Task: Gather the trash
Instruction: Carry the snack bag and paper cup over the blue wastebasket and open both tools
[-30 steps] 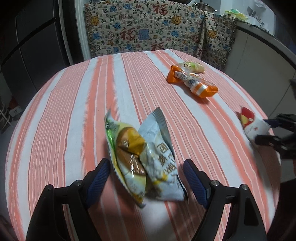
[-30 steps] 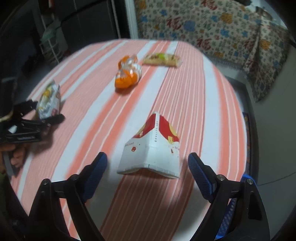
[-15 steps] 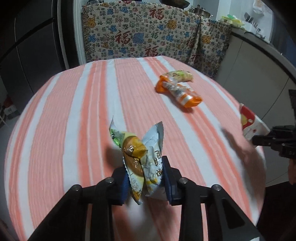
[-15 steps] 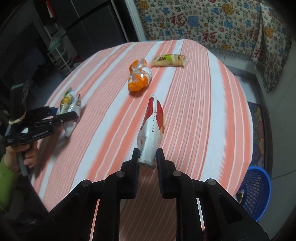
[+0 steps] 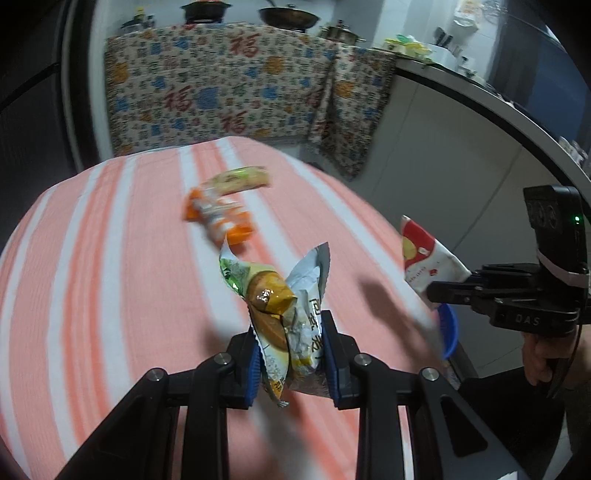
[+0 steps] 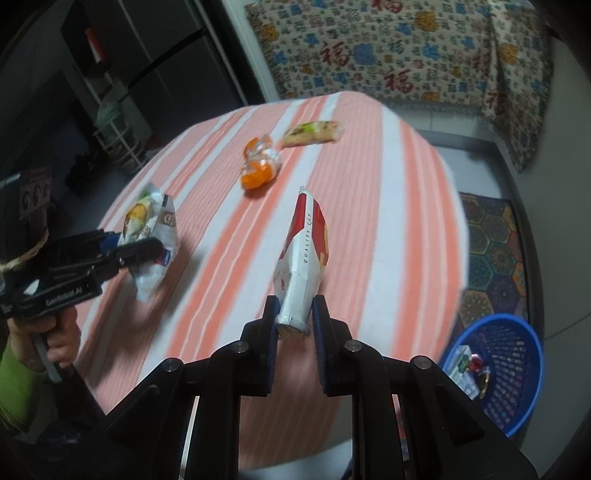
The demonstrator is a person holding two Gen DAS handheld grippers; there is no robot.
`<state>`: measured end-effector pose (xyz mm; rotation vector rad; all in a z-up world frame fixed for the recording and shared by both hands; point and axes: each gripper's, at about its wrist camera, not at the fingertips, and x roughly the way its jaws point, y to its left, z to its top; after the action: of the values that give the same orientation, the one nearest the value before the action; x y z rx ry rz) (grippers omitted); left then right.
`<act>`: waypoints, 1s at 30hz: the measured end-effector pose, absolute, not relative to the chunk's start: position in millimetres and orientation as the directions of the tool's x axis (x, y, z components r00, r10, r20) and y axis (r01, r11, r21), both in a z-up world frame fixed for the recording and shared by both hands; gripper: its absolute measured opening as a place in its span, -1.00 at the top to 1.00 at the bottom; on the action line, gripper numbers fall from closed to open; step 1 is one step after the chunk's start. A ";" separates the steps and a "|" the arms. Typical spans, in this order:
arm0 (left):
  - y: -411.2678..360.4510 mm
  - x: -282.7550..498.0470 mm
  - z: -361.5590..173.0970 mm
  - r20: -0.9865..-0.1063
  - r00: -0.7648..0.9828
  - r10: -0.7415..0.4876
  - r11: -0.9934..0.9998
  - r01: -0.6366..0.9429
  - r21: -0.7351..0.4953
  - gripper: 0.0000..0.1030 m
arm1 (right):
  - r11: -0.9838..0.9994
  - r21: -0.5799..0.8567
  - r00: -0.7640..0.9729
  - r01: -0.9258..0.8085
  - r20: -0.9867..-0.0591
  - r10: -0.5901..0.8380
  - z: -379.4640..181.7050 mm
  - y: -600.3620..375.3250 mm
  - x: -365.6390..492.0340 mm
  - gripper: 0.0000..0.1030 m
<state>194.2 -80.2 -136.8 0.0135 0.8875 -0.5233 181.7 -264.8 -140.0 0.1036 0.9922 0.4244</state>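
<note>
A round worktop [image 6: 406,206] in an orange-and-white striped cloth [image 5: 110,258] – behind its far edge hangs a patterned fabric [image 5: 221,99] under pots [image 5: 288,14]. Grey floor, a hexagon-patterned rug [image 6: 495,258], dark cabinets [image 6: 155,74] beyond the left edge.

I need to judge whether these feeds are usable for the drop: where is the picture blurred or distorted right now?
Left wrist view: the orange wrapper and striped tablecloth are motion-smeared, while the crumpled snack bag in the left gripper stays sharp. Right wrist view: the tablecloth is soft, the red-and-white packet is readable, and fisheye bends the blue basket at the edge.
</note>
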 end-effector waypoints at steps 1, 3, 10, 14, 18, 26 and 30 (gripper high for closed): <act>-93.6 193.7 -134.7 -0.738 0.503 -0.449 0.863 0.460 -0.210 0.45 | 0.921 0.269 0.484 -0.283 -0.789 0.379 -137.2 -277.3 178.9 0.67; -126.6 192.8 -130.4 -0.732 0.475 -0.489 0.832 0.507 -0.227 0.45 | 0.937 0.254 0.506 -0.240 -0.791 0.344 -131.9 -307.4 172.0 0.67; -253.7 189.6 -131.9 -0.728 0.351 -0.589 0.713 0.650 -0.263 0.45 | 0.973 0.231 0.527 -0.024 -0.824 0.208 -137.0 -430.4 147.4 0.67; -320.4 195.3 -153.8 -0.752 0.270 -0.601 0.666 0.690 -0.285 0.45 | 0.966 0.244 0.501 0.079 -0.848 0.173 -158.2 -486.5 139.1 0.67; -373.9 204.2 -183.3 -0.782 0.213 -0.586 0.646 0.706 -0.291 0.45 | 0.955 0.254 0.470 0.153 -0.869 0.156 -187.2 -526.4 139.0 0.66; -429.4 224.5 -232.9 -0.828 0.188 -0.529 0.655 0.711 -0.256 0.37 | 0.936 0.284 0.470 0.209 -0.868 0.159 -225.2 -565.4 145.2 0.55; -443.7 235.8 -243.0 -0.836 0.187 -0.517 0.671 0.695 -0.259 0.05 | 0.928 0.304 0.521 0.216 -0.840 0.154 -234.8 -571.0 144.0 -0.20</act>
<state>235.8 -443.7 -243.0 0.1939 1.0859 -0.8599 144.0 -571.0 -234.8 0.3979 1.0294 -0.0386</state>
